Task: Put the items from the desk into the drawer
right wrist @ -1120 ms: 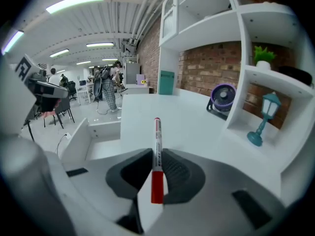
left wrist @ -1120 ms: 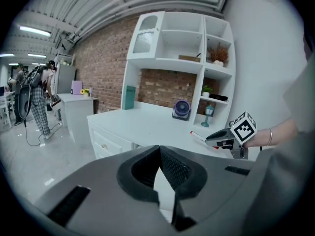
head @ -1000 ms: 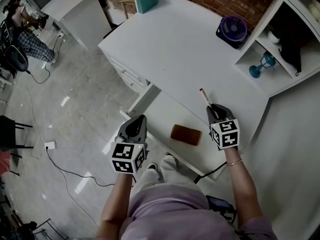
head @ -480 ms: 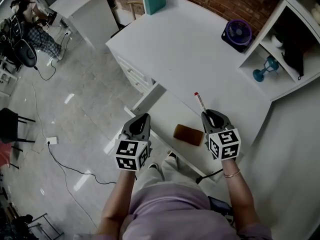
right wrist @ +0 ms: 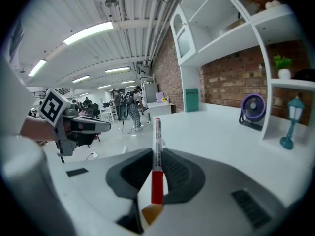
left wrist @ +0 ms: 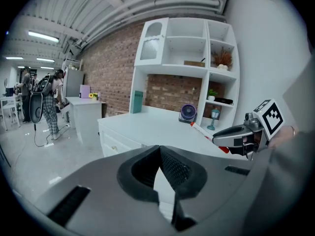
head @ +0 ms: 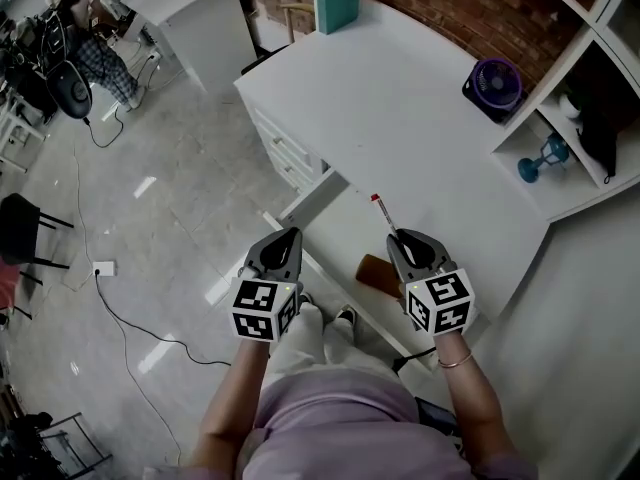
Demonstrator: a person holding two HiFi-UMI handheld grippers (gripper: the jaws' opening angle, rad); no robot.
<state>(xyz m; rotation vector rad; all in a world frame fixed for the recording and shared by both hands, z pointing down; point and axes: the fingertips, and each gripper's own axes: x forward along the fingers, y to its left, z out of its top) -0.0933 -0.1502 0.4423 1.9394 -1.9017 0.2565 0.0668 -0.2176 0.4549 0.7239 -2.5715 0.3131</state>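
Head view: a person stands at a white desk with a gripper in each hand, right by an open drawer.
Left gripper: it is on the left, over the floor just beside the drawer. Its jaws are pressed together at the tips, with nothing in them.
Drawer: it is pulled out under the desk edge. A flat brown thing lies inside it.
Pen: it is white with red ends. It sticks out of the right gripper, up in the air above the drawer, near the desk edge.
Right gripper: its jaws squeeze the pen near one red end, so they stay a little apart.
Step, I think: put the pen in the drawer.
How to do it well: bring the pen down low and flat over a bare white spot beside the brown thing. Only then open the jaws. If the pen drops from high up, it could bounce or roll out. Keep the left gripper out of the way.
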